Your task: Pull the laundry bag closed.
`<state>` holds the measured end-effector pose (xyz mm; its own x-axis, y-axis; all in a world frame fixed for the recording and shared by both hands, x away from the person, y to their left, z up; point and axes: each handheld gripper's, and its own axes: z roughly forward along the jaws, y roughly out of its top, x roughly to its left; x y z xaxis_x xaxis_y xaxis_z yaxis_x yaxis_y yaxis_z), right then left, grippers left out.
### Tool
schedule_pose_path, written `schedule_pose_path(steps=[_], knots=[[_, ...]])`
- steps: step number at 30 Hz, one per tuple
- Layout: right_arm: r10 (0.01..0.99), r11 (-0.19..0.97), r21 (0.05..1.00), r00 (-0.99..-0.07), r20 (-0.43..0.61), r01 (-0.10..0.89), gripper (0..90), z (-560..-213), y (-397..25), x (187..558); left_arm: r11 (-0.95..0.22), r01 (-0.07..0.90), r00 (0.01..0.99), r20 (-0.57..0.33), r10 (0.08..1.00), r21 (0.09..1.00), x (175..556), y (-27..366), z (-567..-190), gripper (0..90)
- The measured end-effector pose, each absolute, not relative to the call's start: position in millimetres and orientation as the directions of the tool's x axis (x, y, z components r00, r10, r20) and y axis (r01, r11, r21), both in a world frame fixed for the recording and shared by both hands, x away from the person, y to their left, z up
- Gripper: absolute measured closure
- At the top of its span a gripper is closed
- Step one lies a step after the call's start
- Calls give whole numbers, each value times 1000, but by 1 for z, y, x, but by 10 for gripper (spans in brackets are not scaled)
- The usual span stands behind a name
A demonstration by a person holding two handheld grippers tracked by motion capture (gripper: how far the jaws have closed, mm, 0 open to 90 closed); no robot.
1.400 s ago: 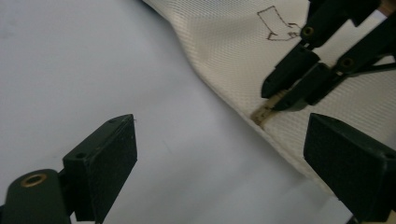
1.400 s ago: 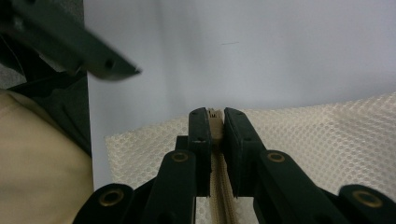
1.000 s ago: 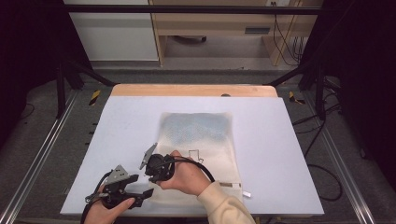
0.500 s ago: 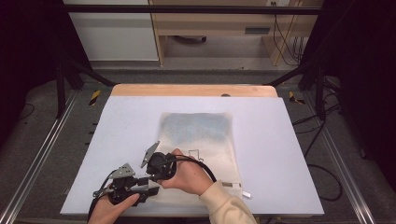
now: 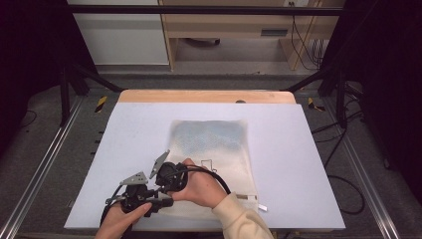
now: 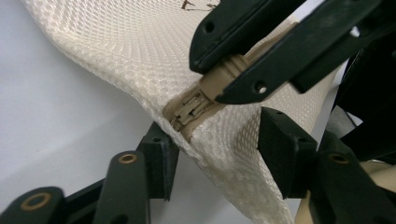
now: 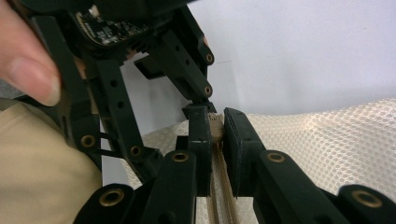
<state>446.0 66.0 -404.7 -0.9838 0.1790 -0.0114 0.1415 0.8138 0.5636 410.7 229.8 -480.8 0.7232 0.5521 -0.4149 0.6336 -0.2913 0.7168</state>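
A cream mesh bag (image 5: 219,149) with a bluish patch near its far end lies flat on the white table (image 5: 308,164). Both grippers meet at its near left corner. My right gripper (image 7: 215,126) is shut on the beige zipper pull (image 7: 215,122), at the end of the zipper (image 6: 189,109). It also reaches in from the top of the left gripper view (image 6: 224,79). My left gripper (image 6: 217,149) is open, its jaws standing on either side of the bag's raised corner. From above, the left gripper (image 5: 161,200) lies just left of the right gripper (image 5: 161,189).
A small white tag (image 5: 247,197) sticks out at the bag's near right corner. A wooden strip (image 5: 199,96) edges the table's far side. Black frame legs (image 5: 74,74) and floor cables (image 5: 343,184) flank the table. A person's sleeve (image 5: 239,219) comes in from the bottom.
My left gripper has slid right toward the bag's corner and now sits against the right gripper. The right gripper has stayed on the zipper pull.
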Motion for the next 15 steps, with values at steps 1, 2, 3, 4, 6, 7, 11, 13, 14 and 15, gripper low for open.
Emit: schedule_pose_path(steps=[1,2,3,4,6,7,11,13,14,15], knots=[[180,814,564,-984,-12,142,819,-405,66,446,-290,637,723,-423,547,714,411,230,-481,500],[181,813,564,-983,-13,142,819,-405,67,446,-291,634,726,-421,544,716,412,230,-482,500],[180,814,564,-984,-13,141,819,-405,67,446,-290,634,726,-423,542,717,413,230,-482,506],[179,813,565,-984,-13,141,819,-405,67,445,-287,638,724,-429,541,715,413,230,-483,516],[178,813,566,-984,-15,138,819,-404,66,446,-280,642,722,-439,535,714,414,230,-483,529],[178,813,566,-984,-16,138,819,-404,66,446,-280,643,722,-441,533,713,415,230,-483,541],[179,813,565,-984,-14,140,819,-404,65,446,-275,647,720,-451,527,711,417,230,-484,569],[181,815,562,-983,-16,141,819,-404,66,446,-277,647,721,-452,525,710,417,230,-485,586],[176,814,565,-984,-17,136,819,-404,66,445,-281,647,721,-451,526,709,417,230,-485,593],[177,814,564,-984,-17,137,819,-404,66,445,-283,646,723,-448,527,709,417,230,-485,610]])
